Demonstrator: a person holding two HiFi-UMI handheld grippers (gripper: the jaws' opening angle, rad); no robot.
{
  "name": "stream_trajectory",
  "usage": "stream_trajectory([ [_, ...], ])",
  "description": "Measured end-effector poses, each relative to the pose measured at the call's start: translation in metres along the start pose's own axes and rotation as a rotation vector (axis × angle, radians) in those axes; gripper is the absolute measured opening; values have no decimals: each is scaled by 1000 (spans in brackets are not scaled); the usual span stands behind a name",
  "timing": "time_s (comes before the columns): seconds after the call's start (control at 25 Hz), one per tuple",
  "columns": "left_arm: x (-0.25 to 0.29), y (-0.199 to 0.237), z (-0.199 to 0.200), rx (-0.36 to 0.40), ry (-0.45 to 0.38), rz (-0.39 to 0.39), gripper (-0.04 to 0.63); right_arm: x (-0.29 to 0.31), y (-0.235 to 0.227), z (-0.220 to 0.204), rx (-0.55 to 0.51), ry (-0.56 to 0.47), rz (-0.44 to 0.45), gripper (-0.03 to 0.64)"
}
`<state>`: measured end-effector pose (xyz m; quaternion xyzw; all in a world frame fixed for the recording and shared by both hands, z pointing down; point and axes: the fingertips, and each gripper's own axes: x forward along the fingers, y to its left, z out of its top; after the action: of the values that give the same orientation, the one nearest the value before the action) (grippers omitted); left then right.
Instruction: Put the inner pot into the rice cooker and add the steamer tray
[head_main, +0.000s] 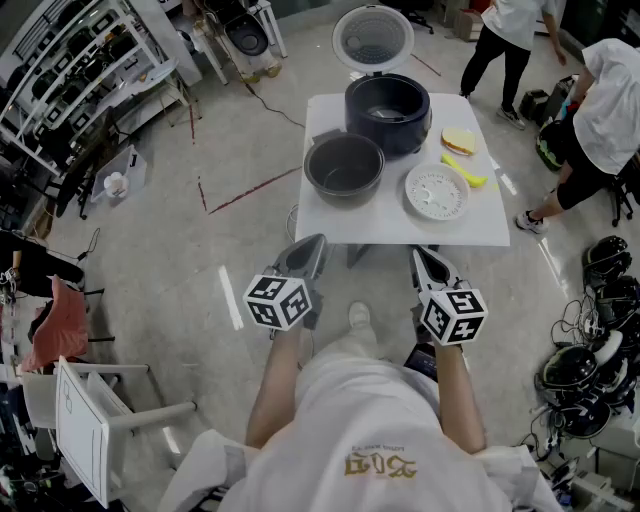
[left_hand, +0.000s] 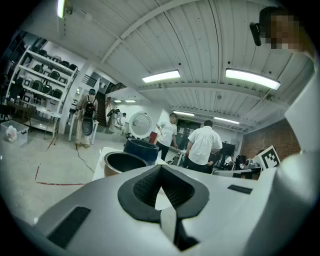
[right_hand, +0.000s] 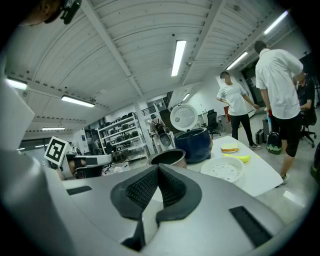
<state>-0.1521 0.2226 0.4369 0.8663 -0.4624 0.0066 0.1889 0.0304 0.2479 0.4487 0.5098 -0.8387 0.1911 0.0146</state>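
Note:
A white table (head_main: 380, 222) stands ahead of me. On it are a dark blue rice cooker (head_main: 388, 110) with its round lid (head_main: 372, 38) raised, a dark inner pot (head_main: 344, 167) in front of the cooker, and a white perforated steamer tray (head_main: 436, 191) to the pot's right. My left gripper (head_main: 312, 243) and right gripper (head_main: 422, 255) hover short of the table's near edge, both shut and empty. The left gripper view shows the shut left gripper (left_hand: 160, 187), the pot (left_hand: 120, 162) and the cooker (left_hand: 142, 149). The right gripper view shows the right gripper (right_hand: 157, 167), the pot (right_hand: 167, 157), the cooker (right_hand: 192, 144) and the tray (right_hand: 222, 169).
A yellow sponge (head_main: 459, 139) and a yellow strip (head_main: 465, 172) lie on the table's right side. Two people (head_main: 610, 110) stand beyond the table at the right. Shelving (head_main: 70, 60) fills the far left, a white chair (head_main: 80, 420) is near left, and helmets (head_main: 590, 370) lie at the right.

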Motion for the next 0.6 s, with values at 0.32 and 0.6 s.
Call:
stream_trajectory([
  [0.32, -21, 10, 1, 14, -21, 33, 16, -3, 17, -4, -46, 7, -2, 9],
  [0.6, -23, 13, 1, -233, -69, -23, 256, -11, 22, -2, 151, -41, 93, 144],
])
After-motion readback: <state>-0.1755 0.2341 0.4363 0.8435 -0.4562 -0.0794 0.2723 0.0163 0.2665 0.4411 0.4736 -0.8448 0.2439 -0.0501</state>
